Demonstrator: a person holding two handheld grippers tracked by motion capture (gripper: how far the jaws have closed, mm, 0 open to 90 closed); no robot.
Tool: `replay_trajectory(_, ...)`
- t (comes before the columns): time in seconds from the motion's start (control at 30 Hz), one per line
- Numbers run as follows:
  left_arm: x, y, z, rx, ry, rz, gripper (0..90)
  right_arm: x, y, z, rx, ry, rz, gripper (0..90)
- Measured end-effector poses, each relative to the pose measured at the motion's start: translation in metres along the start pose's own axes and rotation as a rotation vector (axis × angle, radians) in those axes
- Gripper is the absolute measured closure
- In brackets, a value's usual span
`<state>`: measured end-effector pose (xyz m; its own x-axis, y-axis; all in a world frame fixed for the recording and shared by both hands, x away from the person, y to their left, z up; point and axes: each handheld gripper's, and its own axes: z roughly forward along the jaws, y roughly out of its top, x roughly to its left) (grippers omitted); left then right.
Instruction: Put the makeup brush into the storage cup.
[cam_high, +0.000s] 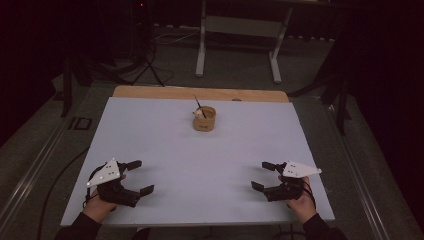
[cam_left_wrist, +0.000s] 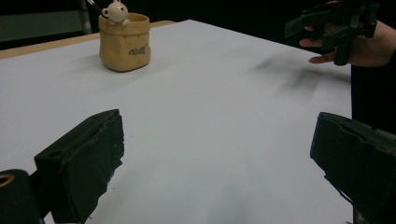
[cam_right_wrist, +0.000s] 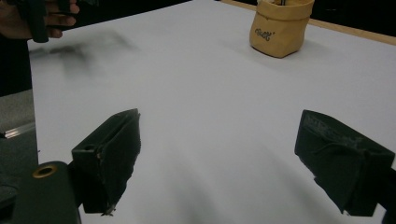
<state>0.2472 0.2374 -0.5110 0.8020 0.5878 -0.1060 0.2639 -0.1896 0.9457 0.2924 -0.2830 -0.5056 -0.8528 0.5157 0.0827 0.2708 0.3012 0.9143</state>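
Observation:
A small tan pot (cam_high: 204, 120) stands near the far middle of the white table top (cam_high: 200, 165), with a little bear figure on its rim and a thin dark stick rising from it. The pot (cam_left_wrist: 124, 41) sits far ahead in the left gripper view, and the pot (cam_right_wrist: 280, 27) sits far ahead in the right gripper view. My left gripper (cam_high: 140, 176) is open at the near left, nothing between its jaws. My right gripper (cam_high: 262, 175) is open at the near right, also holding nothing. Both are well apart from the pot.
A wooden strip (cam_high: 200, 93) borders the table's far edge. Beyond it stands a white-legged frame (cam_high: 237, 45) on a dark floor with cables. In the left gripper view the other hand with its gripper (cam_left_wrist: 336, 28) hovers at the upper right.

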Motion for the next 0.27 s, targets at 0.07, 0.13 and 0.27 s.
replay_trajectory(0.07, -0.0004, 0.0003, 0.0002, 0.000, -0.002, 0.003, 2.9, -0.0005, -0.0003, -0.0003, -0.001, -0.004, 0.002, 14.7)
replay_trajectory(0.13, -0.0003, 0.0002, 0.0002, -0.001, -0.003, 0.002, 3.0, -0.0010, -0.0009, 0.0001, -0.002, -0.001, 0.009, 14.7)
replay_trajectory(0.27, 0.0001, 0.0003, -0.0001, -0.003, -0.003, -0.002, 2.9, -0.0012, -0.0014, 0.0017, 0.002, 0.002, 0.010, 14.7)
